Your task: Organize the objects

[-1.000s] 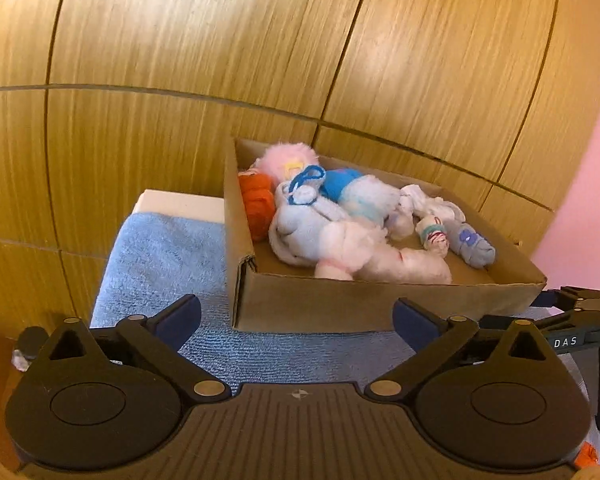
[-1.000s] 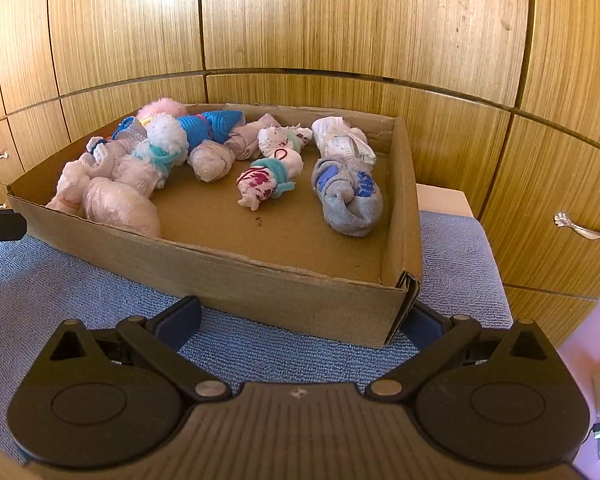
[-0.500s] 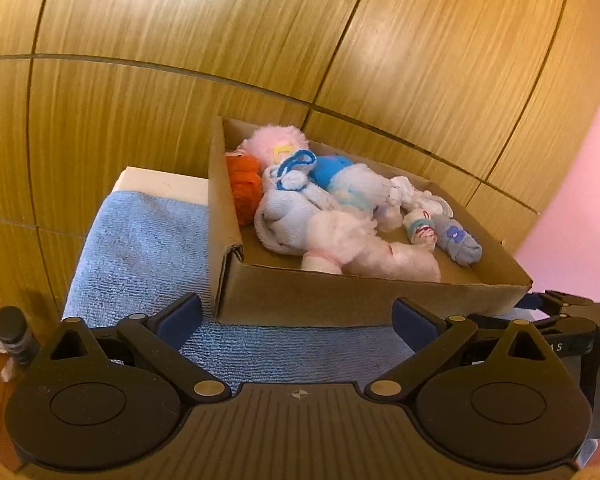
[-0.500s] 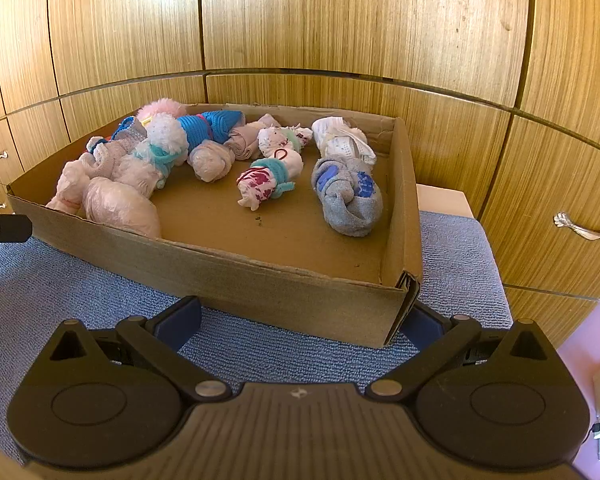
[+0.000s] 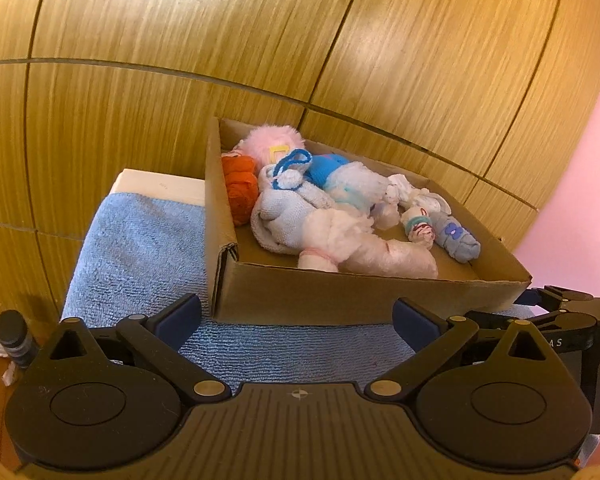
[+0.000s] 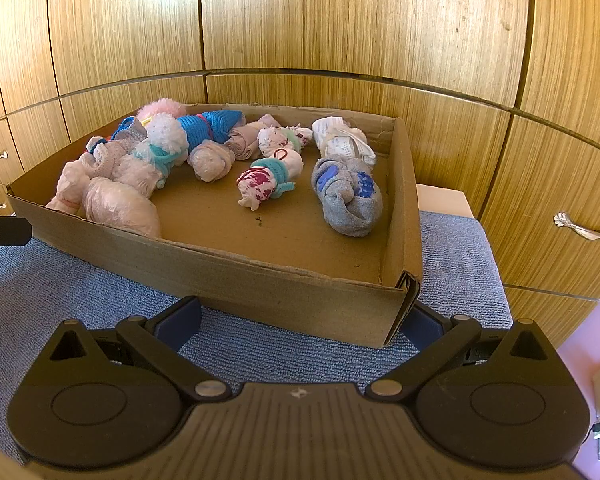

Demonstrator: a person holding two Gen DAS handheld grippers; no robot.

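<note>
Left view has swung left since a second ago; left gripper (image 5: 296, 316) released, short of the box (image 5: 340, 296) front wall. Socks (image 5: 324, 216) bunch at its back-left corner. Right view: right gripper (image 6: 300, 316) released at front-right corner; floor there bare, likely for sorting.

A blue terry towel (image 5: 140, 252) covers nearly the whole surface, reaching its left and right edges. Along the far edge, against the wooden cabinet fronts, a bare cream strip of the surface (image 5: 160, 186) shows beyond the towel; it may be a small table or stool top, though its underside is out of view. A shallow cardboard box (image 6: 284, 292) sits directly on the towel, toward the far edge, its right wall near the right edge (image 6: 400, 208). The towel's near part lies bare.
</note>
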